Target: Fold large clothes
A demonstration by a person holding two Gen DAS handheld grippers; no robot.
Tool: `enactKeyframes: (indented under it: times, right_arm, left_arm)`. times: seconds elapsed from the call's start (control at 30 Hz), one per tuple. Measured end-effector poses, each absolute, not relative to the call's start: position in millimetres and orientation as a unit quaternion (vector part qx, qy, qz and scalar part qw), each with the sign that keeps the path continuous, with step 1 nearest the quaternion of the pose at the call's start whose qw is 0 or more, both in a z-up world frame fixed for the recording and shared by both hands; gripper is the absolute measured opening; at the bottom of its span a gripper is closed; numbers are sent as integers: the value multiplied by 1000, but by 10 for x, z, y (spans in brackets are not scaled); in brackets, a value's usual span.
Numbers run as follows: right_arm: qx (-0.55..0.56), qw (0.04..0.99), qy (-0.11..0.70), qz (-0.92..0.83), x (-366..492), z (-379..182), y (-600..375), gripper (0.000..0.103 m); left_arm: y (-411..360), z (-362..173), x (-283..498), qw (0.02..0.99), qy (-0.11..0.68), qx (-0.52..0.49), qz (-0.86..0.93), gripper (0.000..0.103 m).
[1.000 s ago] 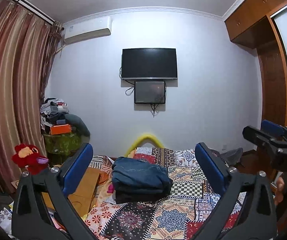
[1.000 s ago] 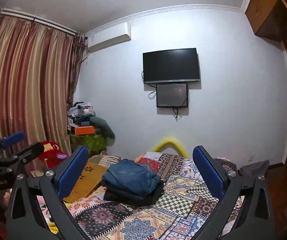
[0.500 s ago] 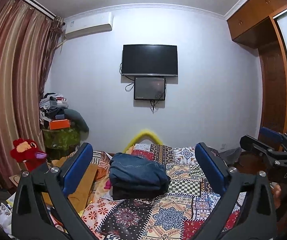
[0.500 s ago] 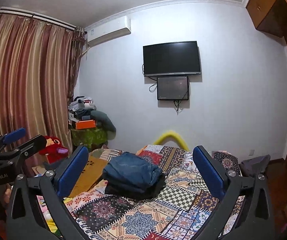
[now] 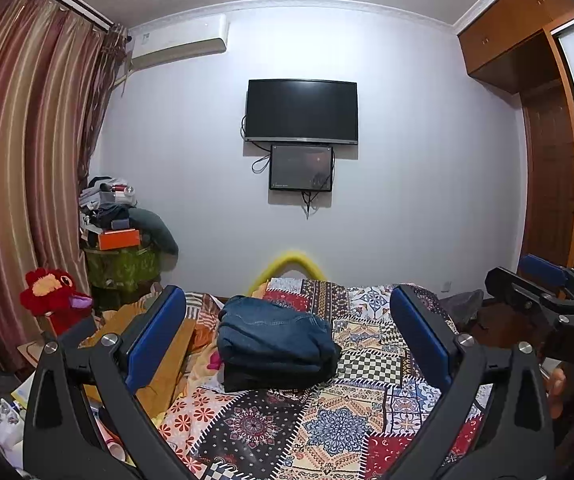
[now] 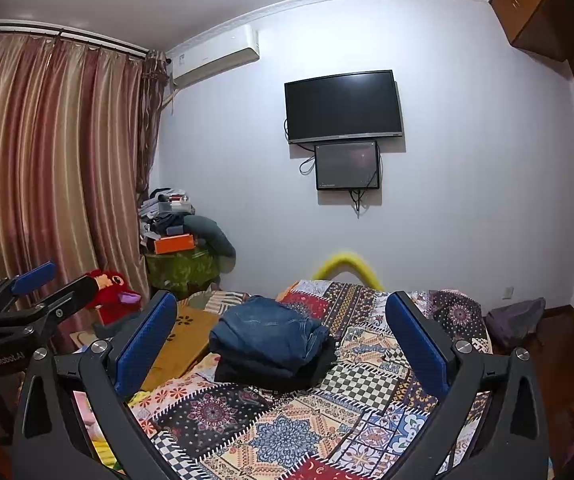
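A folded stack of dark blue denim clothes (image 5: 275,340) lies at the centre of the frame on a bed covered by a colourful patchwork quilt (image 5: 327,420). The left claw (image 5: 287,336) is spread wide and empty, apart from the stack; the right claw (image 6: 281,340) is likewise released, holding nothing. At left, a red plush toy (image 5: 53,298) sits by striped curtains (image 5: 23,160), near a green container (image 5: 121,270) piled with clothes and an orange box (image 5: 121,239). A black wall television (image 5: 301,111) hangs above.
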State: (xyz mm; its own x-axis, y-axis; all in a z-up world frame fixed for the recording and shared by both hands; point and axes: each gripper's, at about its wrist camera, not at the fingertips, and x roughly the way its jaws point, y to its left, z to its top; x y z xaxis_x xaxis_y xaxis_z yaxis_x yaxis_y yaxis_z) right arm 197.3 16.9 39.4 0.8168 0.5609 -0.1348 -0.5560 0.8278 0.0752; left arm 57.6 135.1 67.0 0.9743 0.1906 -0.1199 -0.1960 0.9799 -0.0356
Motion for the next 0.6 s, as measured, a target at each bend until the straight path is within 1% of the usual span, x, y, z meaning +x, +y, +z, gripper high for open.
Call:
enactKeyframes:
  times: [0.6]
  right_arm:
    - [12, 954, 79, 289, 1989, 413, 161, 103]
  left_arm:
    - [1356, 633, 651, 994, 73, -30, 69, 103]
